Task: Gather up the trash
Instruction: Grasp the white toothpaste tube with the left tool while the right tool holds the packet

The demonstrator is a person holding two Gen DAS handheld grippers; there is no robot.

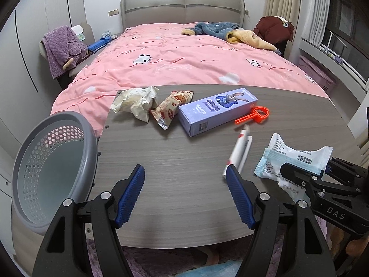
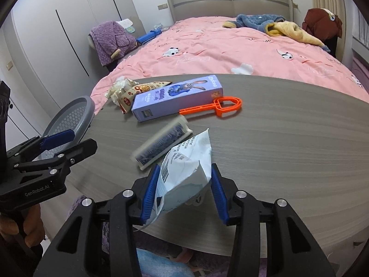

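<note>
Step in hand: we judged that the white packet (image 2: 184, 166) was being taken up for the grey basket (image 1: 53, 161).

Right gripper (image 2: 184, 189): its blue pads sat on either side of the packet in the lower centre of the right wrist view. The left pad touched the crumpled plastic; whether the right pad had contact we could not tell. We logged it as closing on the packet, grip not confirmed.

Left gripper (image 1: 185, 194): jaws stood wide apart over bare table (image 1: 173, 157), nothing between them.

Packet lie: its long axis ran from the jaws up toward the centre of the right wrist frame, the barcode end nearest the pads. In the left wrist view the same packet showed at lower right, with the right gripper's black fingers over it.

Basket bearing: lower left in the left wrist view, just off the table's left edge, tilted with its mouth toward the camera. In the right wrist view it lay at middle left, behind the left gripper.

Nearer hand: the left gripper was nearer the basket; the right had to cross leftward over the table, we judged.

Left on table: crumpled wrappers (image 1: 138, 102), purple box (image 1: 216, 112), orange plastic piece (image 1: 253, 115), a blurred white tube (image 1: 237, 152).
</note>
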